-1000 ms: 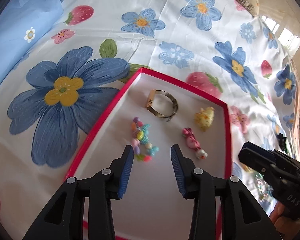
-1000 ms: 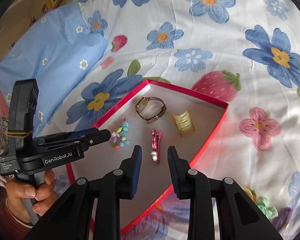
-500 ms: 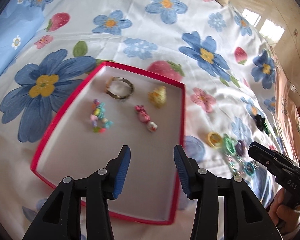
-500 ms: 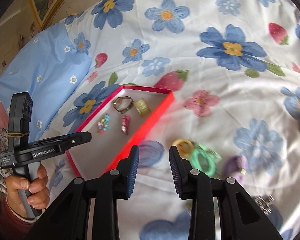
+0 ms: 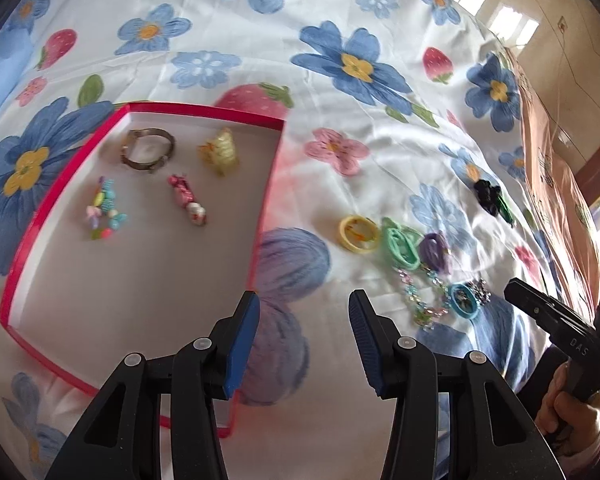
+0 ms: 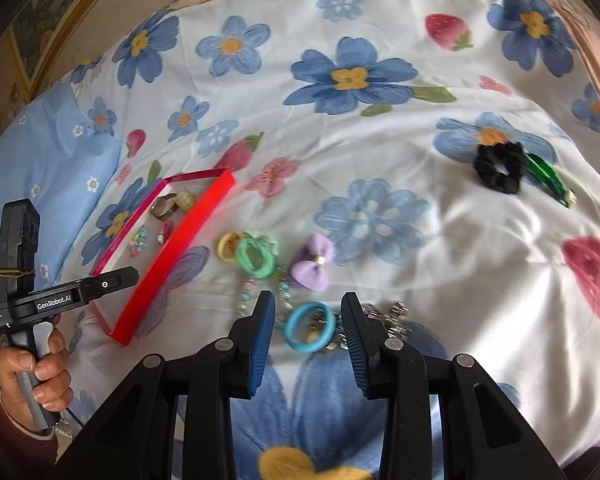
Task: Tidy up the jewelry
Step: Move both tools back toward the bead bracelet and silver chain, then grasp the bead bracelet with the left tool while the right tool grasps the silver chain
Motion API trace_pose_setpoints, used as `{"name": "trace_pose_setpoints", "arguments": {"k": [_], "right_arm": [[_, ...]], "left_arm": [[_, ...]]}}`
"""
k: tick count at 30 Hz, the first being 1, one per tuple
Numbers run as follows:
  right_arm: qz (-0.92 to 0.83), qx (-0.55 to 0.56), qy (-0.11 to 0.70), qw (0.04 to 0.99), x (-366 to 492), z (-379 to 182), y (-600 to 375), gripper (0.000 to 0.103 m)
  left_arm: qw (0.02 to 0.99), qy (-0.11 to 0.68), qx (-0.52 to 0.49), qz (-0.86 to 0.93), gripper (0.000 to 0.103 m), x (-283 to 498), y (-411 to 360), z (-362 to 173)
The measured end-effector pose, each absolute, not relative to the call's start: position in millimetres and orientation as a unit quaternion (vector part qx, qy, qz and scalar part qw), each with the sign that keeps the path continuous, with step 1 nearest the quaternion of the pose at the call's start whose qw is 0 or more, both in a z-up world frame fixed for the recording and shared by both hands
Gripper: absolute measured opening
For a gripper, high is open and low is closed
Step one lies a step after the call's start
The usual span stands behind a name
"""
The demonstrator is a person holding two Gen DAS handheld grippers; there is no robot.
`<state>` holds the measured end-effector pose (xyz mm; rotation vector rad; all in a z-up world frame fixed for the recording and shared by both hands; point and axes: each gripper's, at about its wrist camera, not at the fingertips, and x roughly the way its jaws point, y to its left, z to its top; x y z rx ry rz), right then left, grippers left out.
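Observation:
A red-rimmed box point(image 5: 269, 184) lies on the flowered bedsheet and holds a watch point(image 5: 148, 150), a yellow claw clip point(image 5: 220, 150), a pink hair clip point(image 5: 188, 200) and a bead string point(image 5: 104, 208). To its right lie a yellow ring point(image 5: 358, 234), green hair ties point(image 5: 400, 246), a purple bow point(image 6: 314, 260), a bead chain point(image 5: 420, 300) and a blue ring point(image 6: 310, 326). My left gripper point(image 5: 302, 300) hangs open and empty just past the box's right rim. My right gripper point(image 6: 308, 298) hovers over the blue ring, its jaws opening, pads clear of it.
A black scrunchie point(image 6: 498, 170) and a green clip point(image 6: 548, 174) lie farther right on the sheet. A silver trinket point(image 6: 392, 316) sits beside the blue ring. A light blue pillow point(image 6: 48, 160) is at the left. A hand point(image 6: 32, 372) holds the left gripper's handle.
Both grippers have swung right, away from above the box toward the loose pieces on the sheet. The blue ring now shows between the right fingers. Both pairs of jaws stand a little wider.

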<state>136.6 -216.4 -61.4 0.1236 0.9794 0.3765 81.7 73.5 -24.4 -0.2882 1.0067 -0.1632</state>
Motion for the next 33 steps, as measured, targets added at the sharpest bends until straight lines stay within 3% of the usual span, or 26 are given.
{"name": "trace_pose_setpoints", "arguments": {"k": [22,23,26,28,33], "right_arm": [[0.159,0.001,0.506,0.848,150.3,-105.8,-226.4,0.036],[0.16,-0.001,0.504,0.849,150.4,-106.8,-225.4,0.036],[0.16,-0.001,0.501,0.851,151.4,-107.9,-225.3,0.033],[0.159,0.004,0.501,0.851,151.9,-108.5,-228.1,0.015],[0.164,0.027,0.497,0.852,152.1,-103.6,-232.7,0.011]], "left_arm": [[0.835,0.528,-0.077,-0.136,0.045,147.0,-26.7,-73.6],[0.838,0.525,-0.07,-0.134,0.043,148.7,-29.1,-75.1],[0.842,0.519,-0.053,-0.137,0.023,150.2,-34.3,-78.1],[0.842,0.518,-0.048,-0.146,0.01,149.0,-34.9,-79.0],[0.845,0.51,-0.051,-0.152,0.007,142.8,-29.4,-74.2]]}}
